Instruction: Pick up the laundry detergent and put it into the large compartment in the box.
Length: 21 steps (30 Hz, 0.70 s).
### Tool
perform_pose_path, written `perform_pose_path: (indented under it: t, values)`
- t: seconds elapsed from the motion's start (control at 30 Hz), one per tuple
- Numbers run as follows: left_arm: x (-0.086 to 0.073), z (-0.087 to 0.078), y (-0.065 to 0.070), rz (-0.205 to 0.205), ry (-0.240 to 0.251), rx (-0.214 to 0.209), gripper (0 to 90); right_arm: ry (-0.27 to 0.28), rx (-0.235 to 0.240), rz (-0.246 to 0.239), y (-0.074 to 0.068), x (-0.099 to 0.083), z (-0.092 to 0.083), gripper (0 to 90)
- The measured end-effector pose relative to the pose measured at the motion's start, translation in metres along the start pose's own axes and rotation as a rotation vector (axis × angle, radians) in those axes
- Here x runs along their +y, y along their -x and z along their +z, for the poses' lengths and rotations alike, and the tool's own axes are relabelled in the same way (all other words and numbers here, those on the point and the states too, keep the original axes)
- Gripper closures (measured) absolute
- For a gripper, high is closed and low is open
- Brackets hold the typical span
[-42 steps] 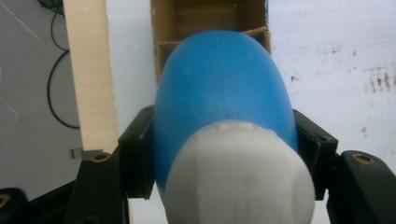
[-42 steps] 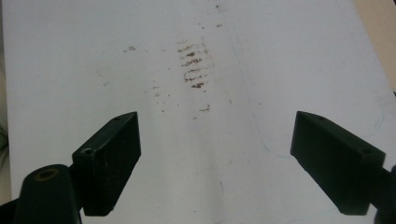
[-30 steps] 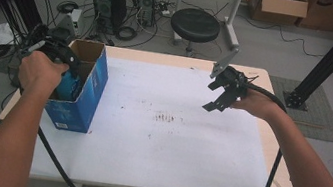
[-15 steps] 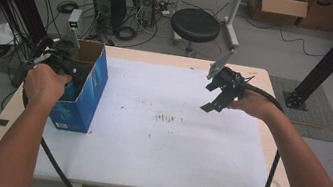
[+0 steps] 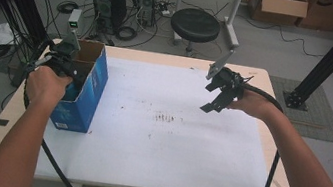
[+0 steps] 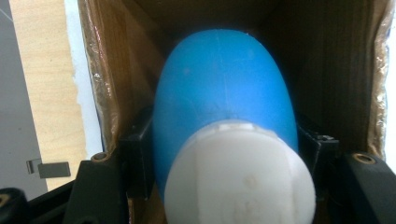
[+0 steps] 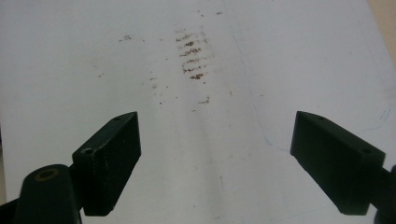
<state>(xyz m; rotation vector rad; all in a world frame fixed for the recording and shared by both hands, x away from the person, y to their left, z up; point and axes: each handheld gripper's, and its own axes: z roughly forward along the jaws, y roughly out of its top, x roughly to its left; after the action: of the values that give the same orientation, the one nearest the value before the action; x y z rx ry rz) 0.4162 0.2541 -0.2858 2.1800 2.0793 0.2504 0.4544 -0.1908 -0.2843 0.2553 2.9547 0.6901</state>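
Nearest the person, the white sheet covering the pale wooden desk lies bare apart from a patch of small brown smudges near its middle.

At the near left stands the open-topped blue cardboard box, upright by the desk's left edge. The left gripper reaches down into its mouth, and its jaws are clamped on either side of a smooth blue plastic bottle with a white screw cap. In the left gripper view the bottle points cap-first toward the camera, its rounded body running away between the brown inner walls of the box. Gripping it just behind the cap keeps the bottle in line with the jaws, so it can travel straight through the narrow opening without catching the walls. So the bottle sits inside the box, held by the left gripper; whether it touches the bottom cannot be told.

Farther off, on the right, the right gripper hangs above the sheet with its jaws wide apart and nothing between them. It seems kept well away from the box, out of the left hand's way.
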Motion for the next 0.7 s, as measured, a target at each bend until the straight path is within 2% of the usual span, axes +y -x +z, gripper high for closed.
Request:
perform_pose_path:
  t: [0.3,0.5,0.7]
  values:
    - [-0.0026,0.0009,-0.0044,-0.018,0.024,-0.033,36.3,0.0,0.003,-0.004,-0.0018,0.0011,0.0005,16.0]
    - [-0.0024,0.0001,-0.0055,-0.01,0.015,-0.062,33.0,-0.004,0.004,-0.004,-0.0025,0.0012,-0.0001,16.0]
    - [-0.0029,-0.0009,-0.0061,-0.004,0.022,-0.064,32.6,-0.009,0.005,-0.008,-0.0039,0.0003,0.0,16.0]
